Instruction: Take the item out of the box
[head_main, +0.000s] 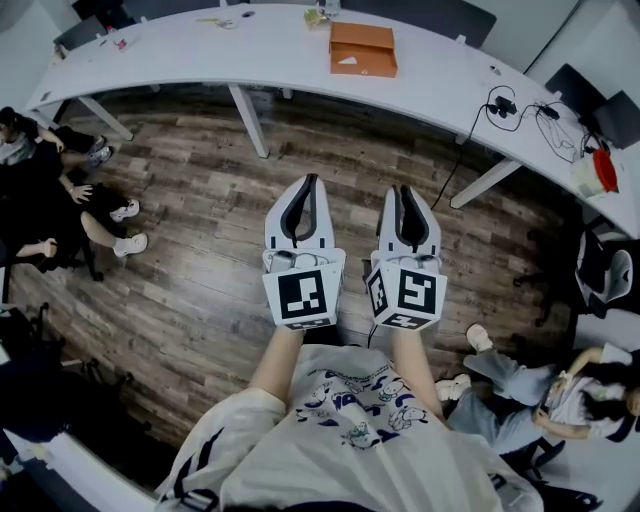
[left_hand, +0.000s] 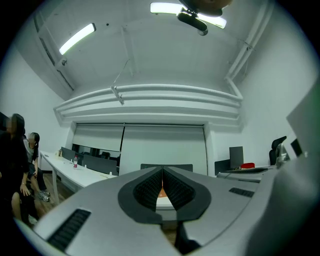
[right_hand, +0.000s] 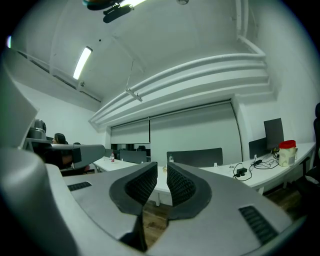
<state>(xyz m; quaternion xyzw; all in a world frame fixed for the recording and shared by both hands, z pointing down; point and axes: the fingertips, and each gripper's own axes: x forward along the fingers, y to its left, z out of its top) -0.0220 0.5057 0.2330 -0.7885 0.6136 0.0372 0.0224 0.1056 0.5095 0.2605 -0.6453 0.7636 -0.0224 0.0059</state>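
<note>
Both grippers are level and side by side in front of you, pointed at the curved white table (head_main: 200, 50). Left gripper (head_main: 311, 182) is clenched with nothing in it. Right gripper (head_main: 402, 192) is also clenched and empty. This reads as a carrying posture for the approach, jaws closed because nothing is within reach.

The orange box (head_main: 363, 48) sits on the tabletop toward its far edge, roughly mid-length, lid down. The item isn't visible and is judged to be inside. The left gripper view is lined up on the box: a sliver of orange shows through the slit between its jaws.

You stand well apart from the box, with open wood floor (head_main: 200, 200) between you and the near edge. A white table leg (head_main: 250, 120) stands under that edge, left of the box and off your line. Black cables (head_main: 505, 105) lie toward the tabletop's right end, away from the box. A seated person (head_main: 95, 225) is at floor level on your left and a second person (head_main: 540, 395) on your right, neither in the path.

Likely snags are the long reach to the far edge and the lid, which must open first.
</note>
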